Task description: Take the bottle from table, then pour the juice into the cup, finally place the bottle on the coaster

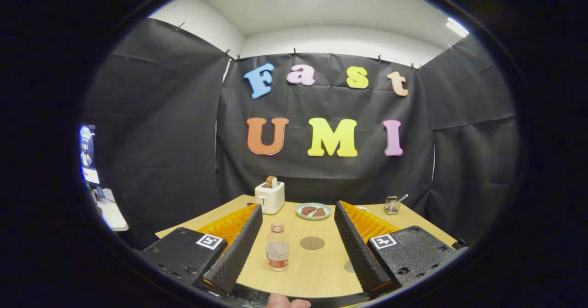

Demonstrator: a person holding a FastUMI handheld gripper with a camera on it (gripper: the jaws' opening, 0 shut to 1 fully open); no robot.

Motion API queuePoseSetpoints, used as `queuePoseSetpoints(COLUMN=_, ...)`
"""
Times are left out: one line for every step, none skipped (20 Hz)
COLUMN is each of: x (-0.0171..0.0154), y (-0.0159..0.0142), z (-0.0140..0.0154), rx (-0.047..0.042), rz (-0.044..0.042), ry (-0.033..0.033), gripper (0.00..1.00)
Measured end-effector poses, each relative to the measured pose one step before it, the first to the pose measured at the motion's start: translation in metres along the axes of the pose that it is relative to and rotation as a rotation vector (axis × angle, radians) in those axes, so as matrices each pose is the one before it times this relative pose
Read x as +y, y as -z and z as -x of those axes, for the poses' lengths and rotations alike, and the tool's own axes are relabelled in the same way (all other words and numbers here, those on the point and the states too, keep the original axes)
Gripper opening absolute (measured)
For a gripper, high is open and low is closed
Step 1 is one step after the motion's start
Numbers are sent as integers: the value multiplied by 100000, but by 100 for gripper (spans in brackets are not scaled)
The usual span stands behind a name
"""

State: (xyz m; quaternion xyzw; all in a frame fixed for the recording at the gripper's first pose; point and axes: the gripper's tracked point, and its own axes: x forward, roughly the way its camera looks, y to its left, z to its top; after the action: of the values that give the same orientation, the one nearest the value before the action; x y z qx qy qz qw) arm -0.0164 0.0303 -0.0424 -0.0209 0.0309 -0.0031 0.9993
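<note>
Your fingertip [288,303] peeks in at six o'clock, and the tongs [294,243] are spread wide, gripping nothing, their ribbed black foam pads [236,253] angled like a funnel. Between them, closer to the left pad, stands the bottle [278,247]: clear plastic, upright on the pale wood table [317,271], its label too small to read. At two o'clock from the bottle lies the coaster [312,242], a flat brown disc. Beyond, a white toaster [269,196] at eleven o'clock, a round plate [313,211] at twelve, a small glass cup [392,204] at two o'clock.
</note>
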Motion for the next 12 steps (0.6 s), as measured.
queuePoseSetpoints(x=301, y=521, z=12, rx=166, rz=-584, ry=-606, gripper=100)
queuePoseSetpoints(x=308, y=476, z=-45, rx=791, rz=-253, ry=-515, gripper=100)
queuePoseSetpoints(x=173, y=527, z=-125, rx=682, rz=-242, ry=-64, gripper=100)
queuePoseSetpoints(x=72, y=239, z=-53, rx=253, rz=-49, ry=377, gripper=100)
queuePoseSetpoints(x=116, y=500, z=-32, rx=576, rz=174, ry=4, gripper=100)
queuePoseSetpoints(x=324, y=285, z=-75, rx=-69, rz=13, ry=-395, gripper=100)
queuePoseSetpoints(x=327, y=470, z=-143, rx=29, rz=59, ry=-120, gripper=100)
queuePoseSetpoints(x=125, y=538, z=-212, rx=237, rz=-23, ry=44, gripper=100)
queuePoseSetpoints(x=116, y=766, z=-124, rx=338, rz=-203, ry=187, gripper=100)
queuePoseSetpoints(x=147, y=709, z=-129, rx=214, rz=-341, ry=381, gripper=100)
queuePoseSetpoints(x=199, y=823, z=-267, rx=-75, rz=-293, ry=301, gripper=100)
queuePoseSetpoints(x=306, y=761, z=-449, rx=221, rz=-423, ry=-38, gripper=100)
